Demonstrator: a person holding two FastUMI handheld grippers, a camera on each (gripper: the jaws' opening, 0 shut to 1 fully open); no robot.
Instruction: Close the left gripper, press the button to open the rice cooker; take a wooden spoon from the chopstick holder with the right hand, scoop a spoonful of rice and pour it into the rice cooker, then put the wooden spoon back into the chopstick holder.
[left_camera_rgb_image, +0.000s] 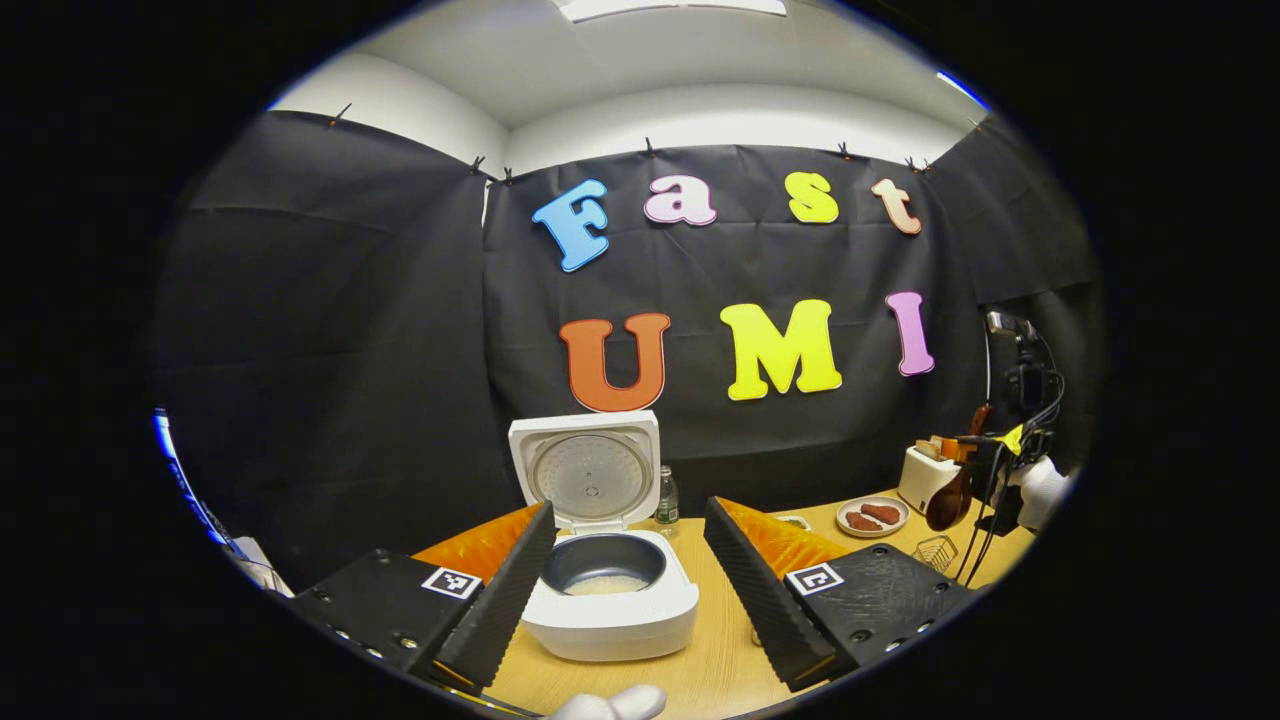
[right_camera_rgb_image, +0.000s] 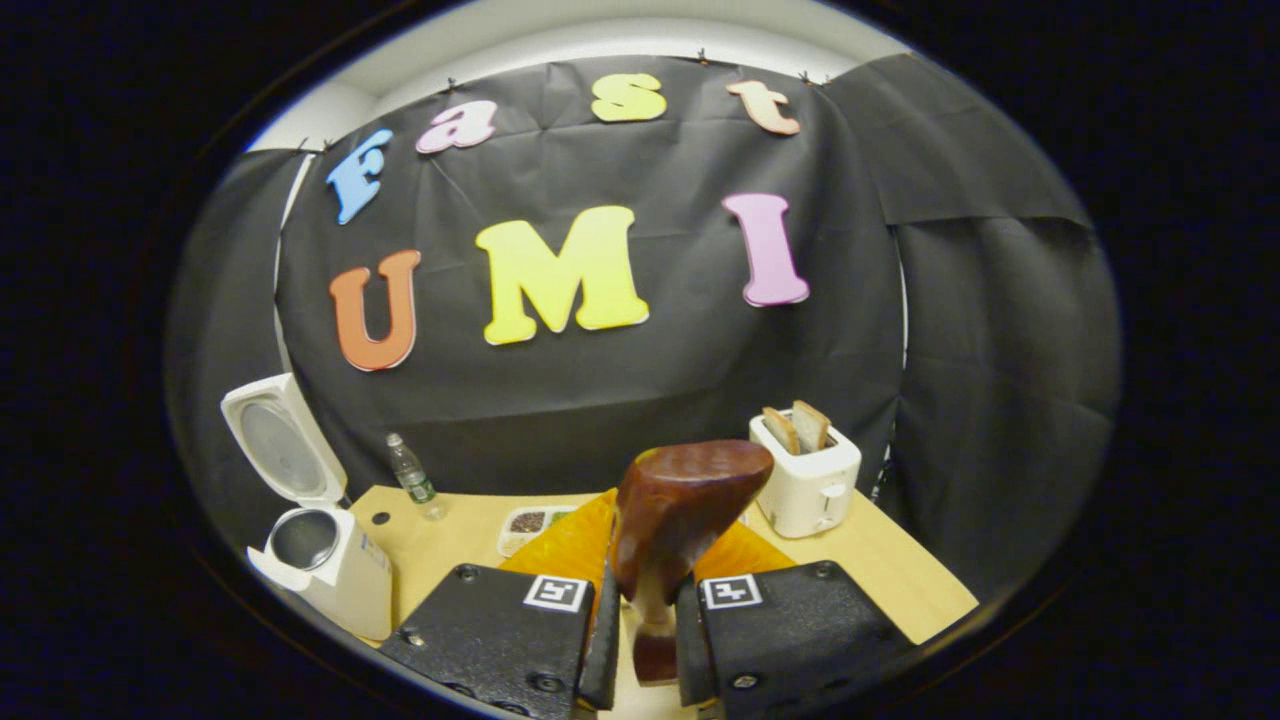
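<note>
Already rice cooker (left_camera_rgb_image: 608, 590) stands open on table (left_camera_rgb_image: 720, 650), lid up, some rice in pot; left gripper (left_camera_rgb_image: 625, 570) hangs before it, jaws wide, empty. Right gripper (right_camera_rgb_image: 648, 620) clamps wooden spoon (right_camera_rgb_image: 680, 510) by handle, bowl up – out of holder, free for scooping

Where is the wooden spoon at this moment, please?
In the right gripper view the wooden spoon stands bowl-up between the right tool's fingers, raised above the table, with the toaster behind it to the right.
</note>
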